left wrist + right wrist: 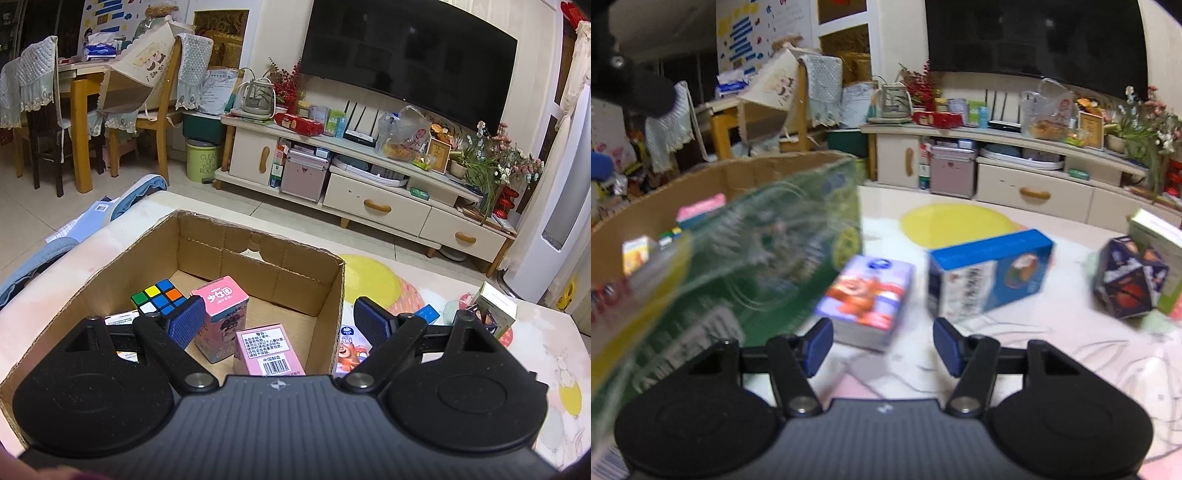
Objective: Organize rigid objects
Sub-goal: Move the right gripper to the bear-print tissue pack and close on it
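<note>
A cardboard box sits on the table. Inside it are a Rubik's cube, an upright pink box and a second pink box lying flat. My left gripper is open and empty above the box's near right part. My right gripper is open and empty over the table beside the cardboard box. Ahead of it lie a purple bear card pack, a blue box and a dark many-sided box. The right wrist view is motion-blurred.
A green printed pack leans against the cardboard box's outer wall, blurred. A white-green box stands at the table's right. The table cover has a yellow patch. A TV cabinet and dining chairs stand beyond.
</note>
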{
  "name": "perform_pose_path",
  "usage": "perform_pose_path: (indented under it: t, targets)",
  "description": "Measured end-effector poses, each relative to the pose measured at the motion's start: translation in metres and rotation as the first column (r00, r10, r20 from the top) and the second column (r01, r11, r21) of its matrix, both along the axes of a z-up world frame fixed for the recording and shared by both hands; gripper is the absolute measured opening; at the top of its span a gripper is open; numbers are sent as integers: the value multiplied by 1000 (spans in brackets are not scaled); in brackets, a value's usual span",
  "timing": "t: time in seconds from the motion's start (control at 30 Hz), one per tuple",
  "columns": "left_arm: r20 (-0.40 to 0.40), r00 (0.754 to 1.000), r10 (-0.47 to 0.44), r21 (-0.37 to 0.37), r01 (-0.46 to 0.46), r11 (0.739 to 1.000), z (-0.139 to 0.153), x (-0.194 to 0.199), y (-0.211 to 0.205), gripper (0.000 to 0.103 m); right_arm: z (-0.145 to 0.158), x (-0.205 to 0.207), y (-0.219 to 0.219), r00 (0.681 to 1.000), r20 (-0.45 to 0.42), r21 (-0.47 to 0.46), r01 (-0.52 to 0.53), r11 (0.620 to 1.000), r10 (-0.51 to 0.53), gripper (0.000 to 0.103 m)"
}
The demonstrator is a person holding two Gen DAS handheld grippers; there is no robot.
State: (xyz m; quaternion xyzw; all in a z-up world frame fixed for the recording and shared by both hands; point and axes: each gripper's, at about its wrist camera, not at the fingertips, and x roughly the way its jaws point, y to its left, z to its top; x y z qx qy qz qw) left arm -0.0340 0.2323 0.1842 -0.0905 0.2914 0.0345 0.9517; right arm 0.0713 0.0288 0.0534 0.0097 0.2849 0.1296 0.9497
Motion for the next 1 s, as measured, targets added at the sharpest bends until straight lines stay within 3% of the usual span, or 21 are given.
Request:
perform_pose_path:
  t: [0.33, 0.5, 0.6, 0.9, 1.0]
  targets:
    - [-3, 1000, -6, 1, 6, 1000, 0, 0, -1, 103, -8, 22, 20, 999, -33, -26, 20, 999, -21, 61]
    - [-7, 1000, -10, 7, 10, 1000, -1, 0, -1, 103, -9, 24, 19, 998, -41, -16, 47, 999, -47, 63]
    - [-10, 1000, -9, 9, 9, 1000, -1, 0, 0, 103, -9, 24, 15, 998, -33, -33, 59, 998, -60, 73]
    - [-13, 1000, -7, 5, 7, 1000, 0, 0, 1, 103, -10, 25, -9, 990, -24, -58, 135, 989, -136, 73]
    - [-15, 1000, -13, 10, 13, 1000, -1, 0, -1, 103, -8, 18, -6, 994, -5, -25, 107, 994, -107, 73]
